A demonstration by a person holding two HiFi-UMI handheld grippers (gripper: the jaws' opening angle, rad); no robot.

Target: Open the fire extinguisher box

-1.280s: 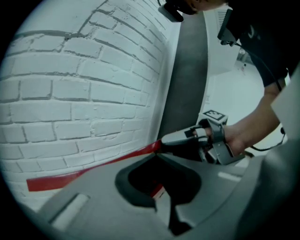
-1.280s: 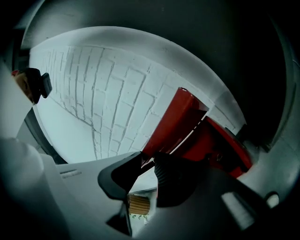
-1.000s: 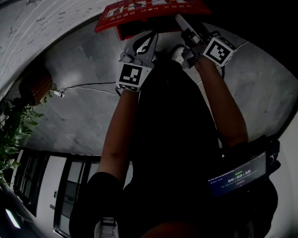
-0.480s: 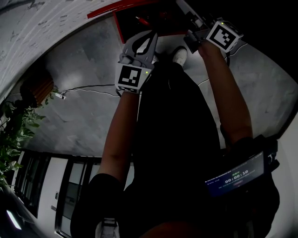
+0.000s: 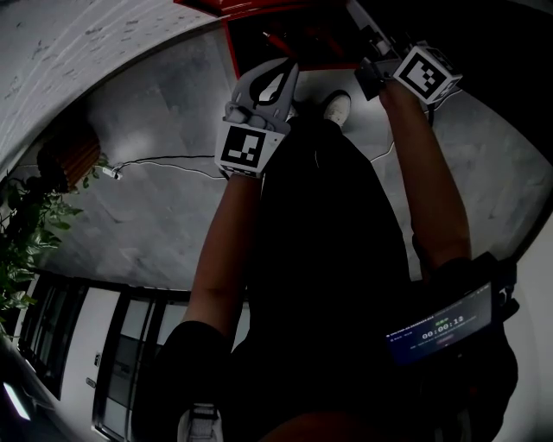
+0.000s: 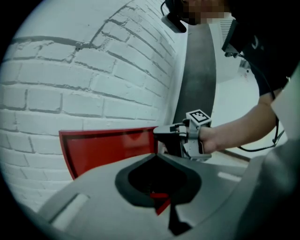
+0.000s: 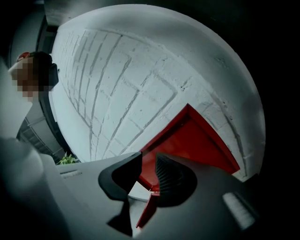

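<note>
The red fire extinguisher box stands on the floor against a white brick wall, and its dark inside shows. Its red lid is swung up by the wall. My right gripper is at the lid's right edge. Its jaws are opening, with the lid's red edge between them filling the narrow gap. My left gripper hangs shut and empty in front of the box, touching nothing.
White brick wall runs behind the box. On the grey floor lie a thin cable and a brown object. A potted plant stands at the left. The person's shoe is just before the box.
The right gripper has moved up and to the right with the lid, which has swung from covering the box to standing raised. The left gripper has barely shifted.
</note>
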